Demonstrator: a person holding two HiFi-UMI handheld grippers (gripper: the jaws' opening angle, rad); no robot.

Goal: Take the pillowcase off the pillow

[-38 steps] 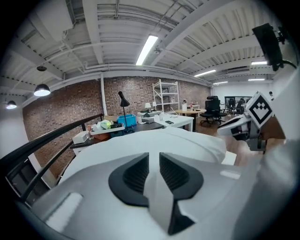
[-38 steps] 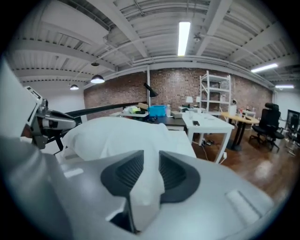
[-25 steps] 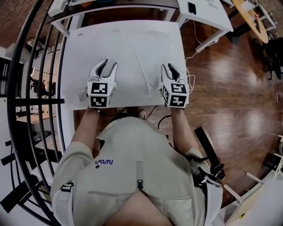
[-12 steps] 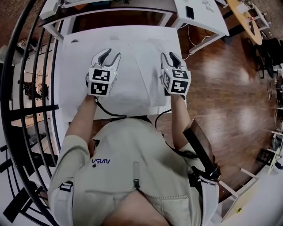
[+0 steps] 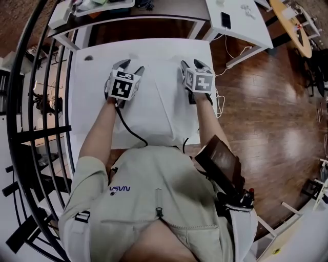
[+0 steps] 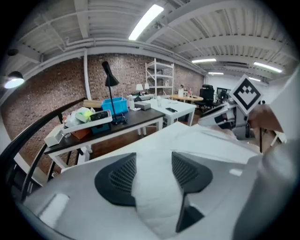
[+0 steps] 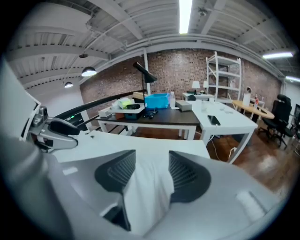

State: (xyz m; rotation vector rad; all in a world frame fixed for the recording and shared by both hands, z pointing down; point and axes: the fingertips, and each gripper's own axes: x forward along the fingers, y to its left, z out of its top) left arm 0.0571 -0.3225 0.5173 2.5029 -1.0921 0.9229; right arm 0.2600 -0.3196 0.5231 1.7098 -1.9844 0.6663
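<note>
A white rectangular table (image 5: 82,110) is seen beneath both grippers. Its far edge lies a little beyond the fingertips, and a dark-topped desk (image 5: 154,11) is set across just past that edge. On the outer side of the left gripper (image 5: 129,66) a band of bare tabletop is left, bounded by a black curved metal railing (image 5: 38,102). On the outer side of the right gripper (image 5: 193,65) the table edge lies near. Beyond it, brown wooden floor (image 5: 266,102) is open, and a white desk (image 5: 241,20) stands further off.

The white fabric pillowcase (image 5: 154,105), with the pillow inside it, is laid flat on the table. It stretches from the fingers back toward the person, and its far end is found at the fingertips.

The jaws of each gripper are held apart and have just been opening. In the left gripper view a bulge of the pillowcase is seen filling the gap between the dark ribbed pads (image 6: 117,178). In the right gripper view a fold of it is seen between the pads (image 7: 117,173), lying against their inner faces. No pinching of the cloth is evident on either side.
</note>
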